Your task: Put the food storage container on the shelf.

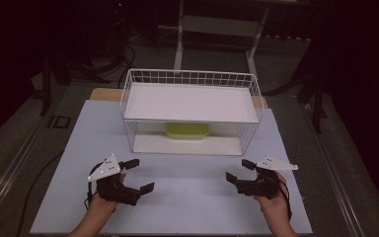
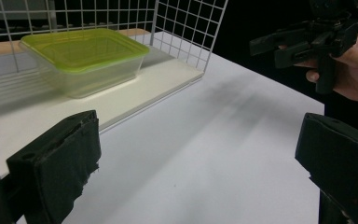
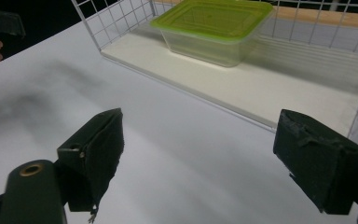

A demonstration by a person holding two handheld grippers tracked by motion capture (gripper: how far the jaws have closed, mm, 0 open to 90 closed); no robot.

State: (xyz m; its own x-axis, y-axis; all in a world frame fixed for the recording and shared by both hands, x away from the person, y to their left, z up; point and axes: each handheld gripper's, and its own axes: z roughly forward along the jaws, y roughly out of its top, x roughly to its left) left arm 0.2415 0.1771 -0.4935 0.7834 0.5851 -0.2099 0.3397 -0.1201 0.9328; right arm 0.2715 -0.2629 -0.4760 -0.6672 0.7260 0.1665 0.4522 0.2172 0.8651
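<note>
Both spread wide, nothing between the jaws: left gripper (image 1: 139,176) and right gripper (image 1: 239,171) just hovering over the table (image 1: 187,197), well apart. Green-lidded box (image 1: 187,130) sitting on the bottom shelf of the wire rack (image 1: 190,79), under the white top shelf.

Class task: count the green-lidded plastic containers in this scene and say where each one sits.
1. The green-lidded container sits on the lower shelf of the white wire rack, under its upper shelf, toward the back. The upper shelf hides part of the lower level from the high view.
</note>
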